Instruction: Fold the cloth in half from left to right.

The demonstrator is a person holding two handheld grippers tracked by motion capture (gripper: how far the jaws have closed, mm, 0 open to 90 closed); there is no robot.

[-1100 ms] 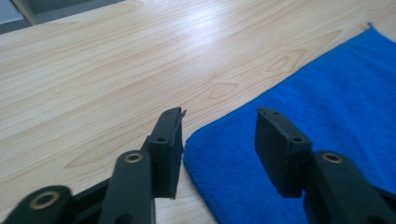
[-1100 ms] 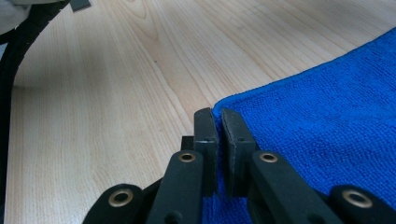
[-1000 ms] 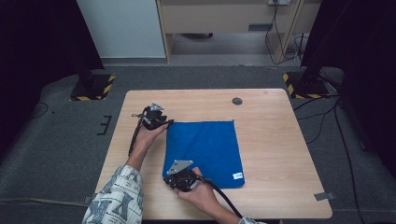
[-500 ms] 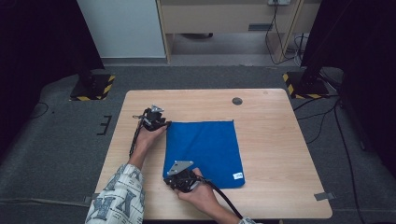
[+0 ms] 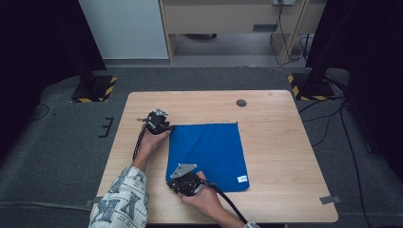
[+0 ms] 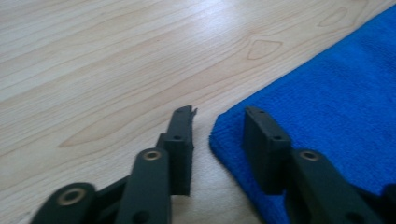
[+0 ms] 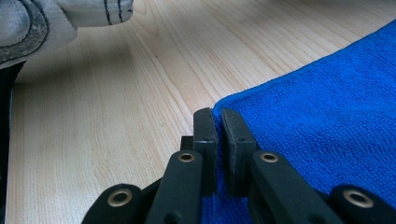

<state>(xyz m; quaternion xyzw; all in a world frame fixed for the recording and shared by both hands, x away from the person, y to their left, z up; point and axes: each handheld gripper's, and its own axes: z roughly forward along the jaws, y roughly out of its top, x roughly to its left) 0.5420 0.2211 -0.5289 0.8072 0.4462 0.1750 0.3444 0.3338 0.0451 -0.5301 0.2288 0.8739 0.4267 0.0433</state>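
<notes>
The right gripper looks clamped on the blue cloth's near corner. The left gripper, jaws just closing, straddles the far corner: press to the surface, then pinch.

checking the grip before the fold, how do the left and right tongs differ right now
The left tongs stand apart with the cloth corner between them, and have just been closing; the right tongs are shut on the cloth. The left tongs sit at the cloth's far left corner, the right tongs at its near left corner. Both are black, rest low on the table and point at the same cloth.
</notes>
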